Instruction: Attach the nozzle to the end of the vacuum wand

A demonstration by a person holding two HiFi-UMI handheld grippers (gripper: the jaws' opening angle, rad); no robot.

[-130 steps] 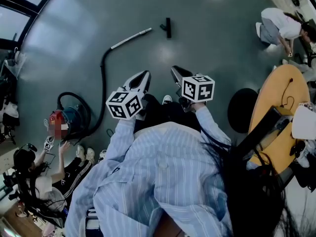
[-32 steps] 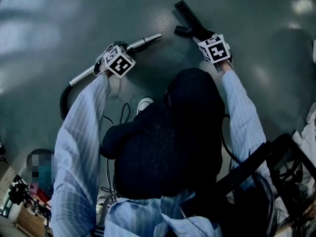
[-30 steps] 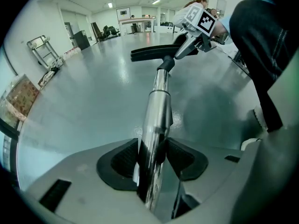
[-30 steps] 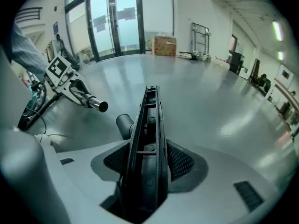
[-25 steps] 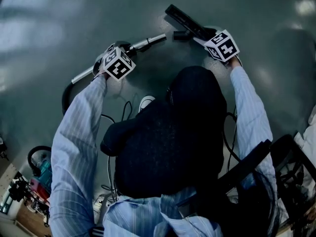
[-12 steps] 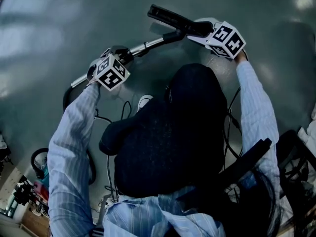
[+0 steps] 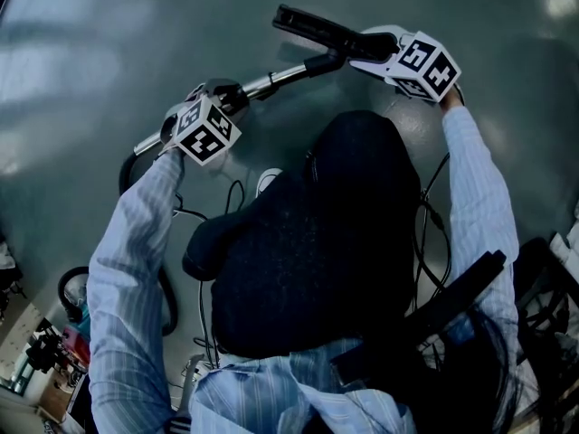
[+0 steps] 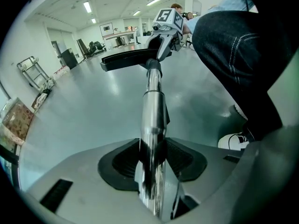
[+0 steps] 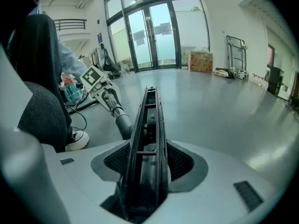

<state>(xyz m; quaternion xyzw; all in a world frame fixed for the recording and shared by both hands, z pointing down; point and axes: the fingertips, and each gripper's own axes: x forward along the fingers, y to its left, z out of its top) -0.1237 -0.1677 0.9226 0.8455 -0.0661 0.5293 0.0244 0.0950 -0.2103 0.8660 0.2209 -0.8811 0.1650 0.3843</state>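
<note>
The chrome vacuum wand (image 7: 271, 81) is lifted off the grey floor, with my left gripper (image 7: 224, 99) shut on it a little behind its tip. Its jaws have just been closing slightly on the tube (image 8: 152, 139). My right gripper (image 7: 364, 45) is shut on the long black floor nozzle (image 7: 312, 27), gripped edge-on between both pads (image 9: 147, 148). The nozzle's round neck (image 7: 324, 61) meets the wand's tip; how deep it sits I cannot tell. From the left gripper view the nozzle (image 8: 131, 58) lies crosswise at the wand's far end.
The wand's black hose (image 7: 123, 174) curves away to the lower left. Cables (image 7: 210, 233) and a white shoe (image 7: 268, 181) lie under the person's knees. A black chair frame (image 7: 452, 306) stands at the lower right. Glass doors (image 9: 154, 31) and a trolley (image 9: 236, 50) stand far off.
Both grippers have risen. The right one carried the nozzle left and up to the wand's tip, closing the gap seen a second ago. The wand has lifted and tilted slightly.
</note>
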